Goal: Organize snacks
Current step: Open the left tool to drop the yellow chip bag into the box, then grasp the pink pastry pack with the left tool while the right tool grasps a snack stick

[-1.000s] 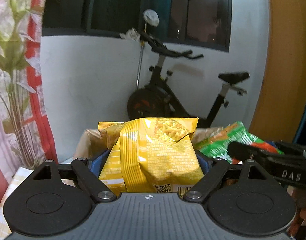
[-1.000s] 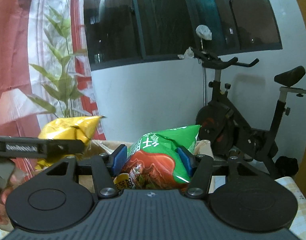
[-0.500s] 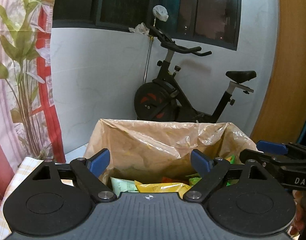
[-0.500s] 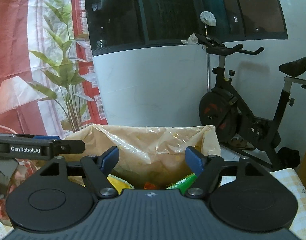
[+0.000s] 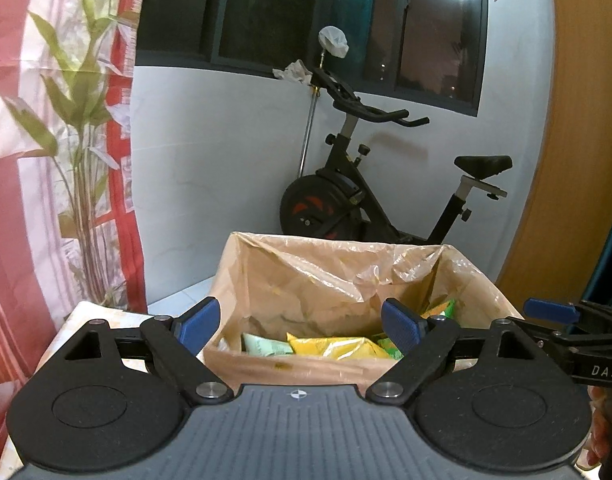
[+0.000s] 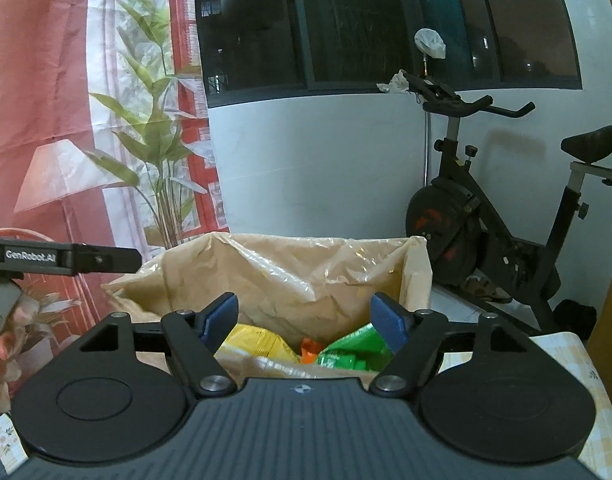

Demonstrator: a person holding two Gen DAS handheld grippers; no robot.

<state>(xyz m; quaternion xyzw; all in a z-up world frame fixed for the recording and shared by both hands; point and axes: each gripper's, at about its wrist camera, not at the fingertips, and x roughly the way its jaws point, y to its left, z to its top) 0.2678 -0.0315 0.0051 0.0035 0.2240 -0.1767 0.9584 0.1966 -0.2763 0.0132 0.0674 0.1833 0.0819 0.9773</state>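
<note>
Both tongs we hold are spread wide with nothing between their blue pads: the left tongs [image 5: 299, 322] and the right tongs [image 6: 303, 314] hang just above the near rim of the plastic-lined box [image 5: 318, 276]. Inside the box we see a yellow snack bag [image 5: 336, 347], a green snack bag [image 6: 356, 346] and an orange pack [image 6: 310, 350] lying together. Behind the box stands an exercise bike [image 5: 346, 200]; the box sits on a checked worktop [image 6: 562, 350].

The open top of the tan cardboard box [image 5: 289, 370] with its crinkled clear plastic liner [image 5: 346, 268] leaves free room above the yellow snack packet [image 5: 334, 346] and green snack packet [image 6: 352, 350] filling its bottom; the liner's raised back wall blocks passage beyond.
</note>
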